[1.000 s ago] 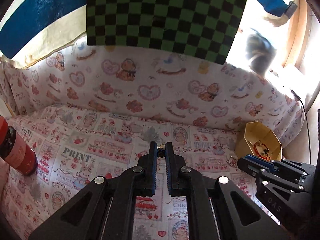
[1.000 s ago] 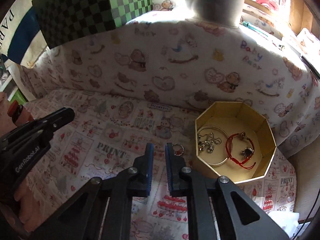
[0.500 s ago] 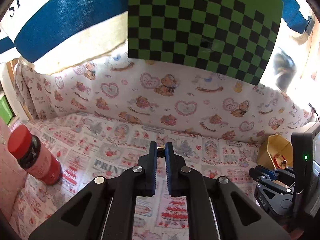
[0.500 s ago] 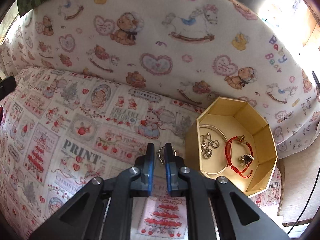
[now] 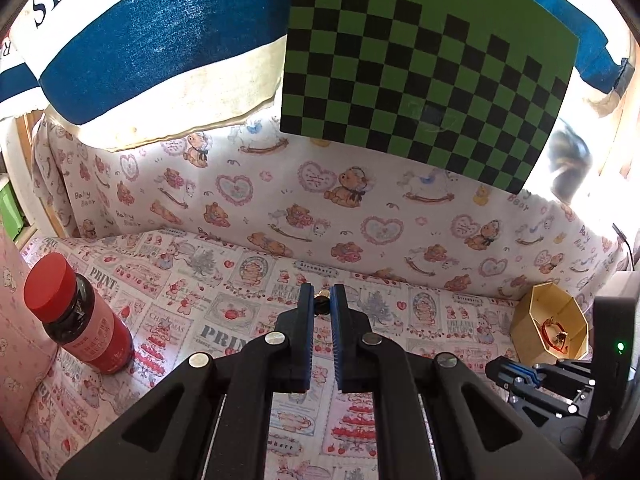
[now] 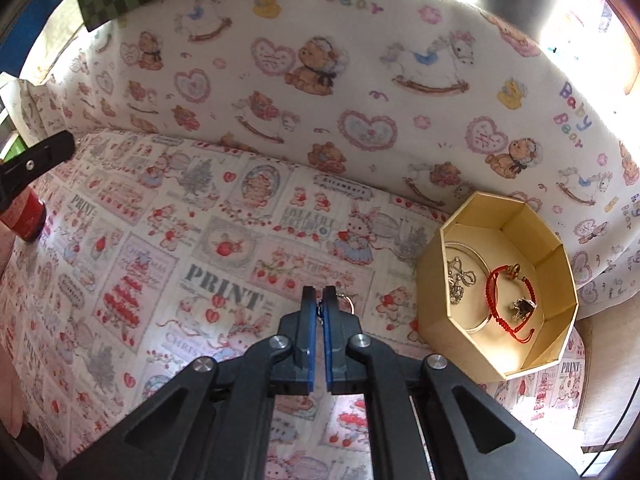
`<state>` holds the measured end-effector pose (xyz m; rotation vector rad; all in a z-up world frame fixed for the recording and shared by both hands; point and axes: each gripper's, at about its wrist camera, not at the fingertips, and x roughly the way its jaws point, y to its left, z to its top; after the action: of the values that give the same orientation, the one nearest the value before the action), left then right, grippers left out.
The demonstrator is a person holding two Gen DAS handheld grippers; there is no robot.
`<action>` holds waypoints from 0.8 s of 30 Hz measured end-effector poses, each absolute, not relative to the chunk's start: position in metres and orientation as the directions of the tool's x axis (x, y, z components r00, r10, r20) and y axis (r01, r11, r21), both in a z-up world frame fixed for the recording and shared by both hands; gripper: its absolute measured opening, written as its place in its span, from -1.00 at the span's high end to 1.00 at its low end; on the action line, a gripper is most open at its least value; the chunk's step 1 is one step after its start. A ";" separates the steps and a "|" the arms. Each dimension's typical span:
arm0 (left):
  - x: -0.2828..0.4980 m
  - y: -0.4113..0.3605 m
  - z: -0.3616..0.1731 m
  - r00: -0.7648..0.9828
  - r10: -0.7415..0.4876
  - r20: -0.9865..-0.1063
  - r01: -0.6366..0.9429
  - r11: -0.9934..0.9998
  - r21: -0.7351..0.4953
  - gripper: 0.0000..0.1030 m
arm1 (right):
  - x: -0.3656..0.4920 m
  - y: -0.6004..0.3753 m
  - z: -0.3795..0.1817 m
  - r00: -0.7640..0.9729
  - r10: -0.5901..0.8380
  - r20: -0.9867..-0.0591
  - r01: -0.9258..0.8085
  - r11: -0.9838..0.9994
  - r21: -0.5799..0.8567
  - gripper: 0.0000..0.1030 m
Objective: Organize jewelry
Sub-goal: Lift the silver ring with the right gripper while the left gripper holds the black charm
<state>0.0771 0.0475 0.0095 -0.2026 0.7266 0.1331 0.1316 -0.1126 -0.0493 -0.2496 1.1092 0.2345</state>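
A printed cloth [image 6: 168, 264] is covering the bench, with a bottle [image 5: 76, 316] standing at its left and an octagonal box [image 6: 560, 276] at its right holding a red bracelet [image 6: 500, 304] and silver pieces [image 6: 460, 280]. The right gripper [image 6: 319, 300] is pinching a small ring charm [image 6: 347, 301] between nearly closed jaws just left of the box. The left gripper [image 5: 320, 306] is pinching a tiny gold piece [image 5: 320, 300] at its tips.

Both tongs, left [image 5: 321, 300] and right [image 6: 319, 298], are black plastic with blue ribbed pads and silver screws.

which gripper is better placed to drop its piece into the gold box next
Right. The right gripper, shut on a ring, sits beside the gold box. The left gripper, pinching a small gold piece, is farther away.
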 end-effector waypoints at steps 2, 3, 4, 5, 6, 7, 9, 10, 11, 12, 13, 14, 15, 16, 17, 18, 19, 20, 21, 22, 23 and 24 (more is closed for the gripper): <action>0.077 0.048 0.010 0.741 0.051 -0.670 -0.192 0.972 -0.138 0.86 | 0.127 -0.107 -0.047 0.429 0.076 -0.900 -0.325 0.943 -0.075 0.95; 0.077 0.048 0.010 0.741 0.051 -0.670 -0.193 0.971 -0.139 0.86 | 0.124 -0.103 -0.046 0.432 0.078 -0.899 -0.333 0.940 -0.079 0.95; 0.077 0.048 0.010 0.740 0.051 -0.670 -0.192 0.972 -0.138 0.86 | 0.122 -0.100 -0.047 0.435 0.075 -0.897 -0.336 0.938 -0.085 0.94; 0.077 0.048 0.010 0.740 0.051 -0.670 -0.191 0.972 -0.138 0.86 | 0.121 -0.097 -0.049 0.437 0.072 -0.897 -0.336 0.938 -0.089 0.93; 0.077 0.048 0.010 0.741 0.051 -0.670 -0.191 0.972 -0.137 0.86 | 0.120 -0.094 -0.051 0.443 0.068 -0.894 -0.335 0.937 -0.095 0.85; 0.077 0.047 0.010 0.741 0.051 -0.670 -0.190 0.972 -0.135 0.86 | 0.119 -0.093 -0.052 0.447 0.059 -0.893 -0.330 0.938 -0.103 0.74; 0.076 0.047 0.010 0.742 0.054 -0.668 -0.189 0.973 -0.132 0.86 | 0.120 -0.094 -0.055 0.450 0.039 -0.892 -0.311 0.943 -0.116 0.74; 0.076 0.046 0.010 0.743 0.055 -0.667 -0.188 0.974 -0.129 0.86 | 0.120 -0.095 -0.057 0.446 0.043 -0.894 -0.308 0.945 -0.108 0.74; 0.076 0.046 0.010 0.743 0.057 -0.667 -0.188 0.974 -0.126 0.86 | 0.120 -0.095 -0.057 0.442 0.047 -0.896 -0.305 0.947 -0.101 0.70; 0.077 0.046 0.010 0.742 0.056 -0.668 -0.186 0.974 -0.126 0.86 | 0.119 -0.097 -0.057 0.445 0.044 -0.895 -0.299 0.949 -0.102 0.67; 0.077 0.046 0.010 0.741 0.053 -0.669 -0.185 0.974 -0.128 0.86 | 0.118 -0.100 -0.055 0.451 0.037 -0.892 -0.293 0.950 -0.109 0.61; 0.078 0.046 0.009 0.740 0.051 -0.671 -0.185 0.974 -0.129 0.86 | 0.118 -0.099 -0.055 0.455 0.034 -0.890 -0.291 0.950 -0.112 0.59; 0.078 0.047 0.009 0.739 0.051 -0.672 -0.185 0.974 -0.130 0.86 | 0.119 -0.103 -0.053 0.453 0.038 -0.891 -0.293 0.950 -0.109 0.59; 0.078 0.047 0.009 0.738 0.052 -0.672 -0.186 0.974 -0.129 0.86 | 0.119 -0.103 -0.053 0.448 0.041 -0.893 -0.294 0.950 -0.104 0.59; 0.078 0.047 0.008 0.738 0.051 -0.673 -0.185 0.974 -0.129 0.86 | 0.120 -0.104 -0.055 0.441 0.046 -0.896 -0.295 0.950 -0.097 0.59; 0.078 0.047 0.008 0.738 0.050 -0.673 -0.184 0.974 -0.129 0.86 | 0.120 -0.106 -0.054 0.433 0.051 -0.900 -0.297 0.951 -0.089 0.59; 0.078 0.046 0.007 0.738 0.050 -0.673 -0.183 0.975 -0.128 0.86 | 0.121 -0.106 -0.056 0.426 0.056 -0.903 -0.297 0.951 -0.082 0.59; 0.078 0.046 0.007 0.738 0.051 -0.673 -0.182 0.975 -0.126 0.86 | 0.121 -0.107 -0.057 0.420 0.058 -0.905 -0.295 0.952 -0.076 0.59; 0.078 0.045 0.007 0.738 0.052 -0.673 -0.181 0.976 -0.123 0.86 | 0.125 -0.110 -0.060 0.418 0.061 -0.907 -0.293 0.953 -0.071 0.59; 0.078 0.044 0.006 0.738 0.053 -0.673 -0.179 0.977 -0.119 0.86 | 0.125 -0.110 -0.060 0.417 0.062 -0.907 -0.290 0.955 -0.068 0.59; 0.078 0.042 0.006 0.738 0.052 -0.672 -0.175 0.978 -0.117 0.86 | 0.126 -0.112 -0.061 0.419 0.062 -0.906 -0.289 0.955 -0.068 0.59; 0.078 0.041 0.006 0.740 0.049 -0.671 -0.170 0.979 -0.115 0.86 | 0.127 -0.111 -0.062 0.418 0.060 -0.906 -0.288 0.955 -0.069 0.61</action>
<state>0.0781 0.0409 0.0059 -0.1734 0.7293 0.1210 0.1275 -0.1110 -0.0617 -0.2276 1.1205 0.2208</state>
